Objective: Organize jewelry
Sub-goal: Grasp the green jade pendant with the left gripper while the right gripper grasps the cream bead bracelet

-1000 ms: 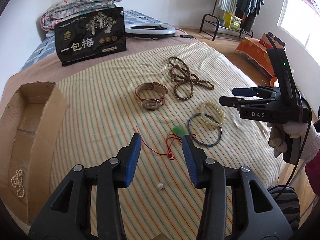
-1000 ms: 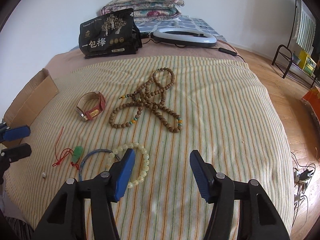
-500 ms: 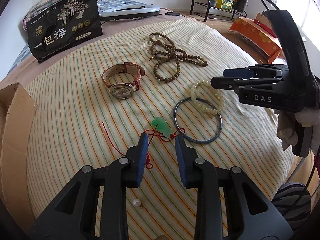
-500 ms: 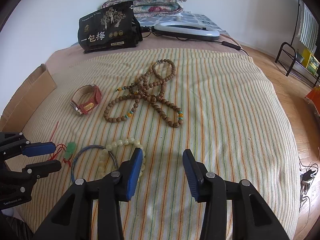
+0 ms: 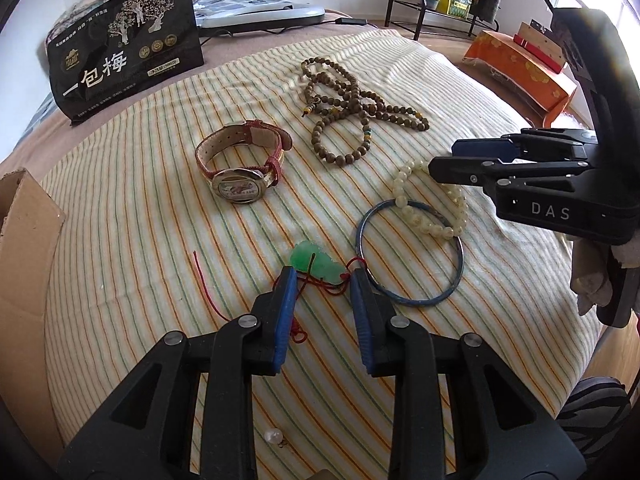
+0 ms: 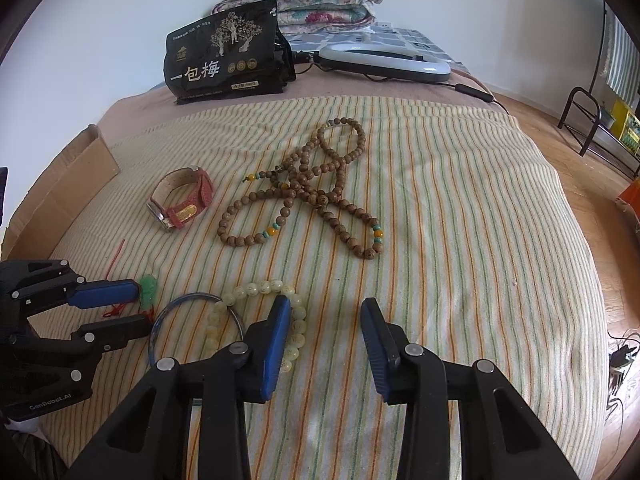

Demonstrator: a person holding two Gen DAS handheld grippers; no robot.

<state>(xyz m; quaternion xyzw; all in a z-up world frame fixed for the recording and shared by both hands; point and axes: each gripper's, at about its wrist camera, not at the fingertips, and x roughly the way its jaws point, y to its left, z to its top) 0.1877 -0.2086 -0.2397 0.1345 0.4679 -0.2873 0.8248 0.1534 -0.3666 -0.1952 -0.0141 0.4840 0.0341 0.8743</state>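
Two grippers are lowered over the bed. The left gripper [image 5: 323, 280] has been narrowed around the green pendant [image 5: 316, 263], not yet pinched. The right gripper [image 6: 325, 316] is closing, empty, beside the pale bracelet [image 6: 256, 292], so pickup seems near.

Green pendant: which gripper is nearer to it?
Left. The left gripper has its fingers either side of the green pendant; the right gripper is off beside the pale bead bracelet.
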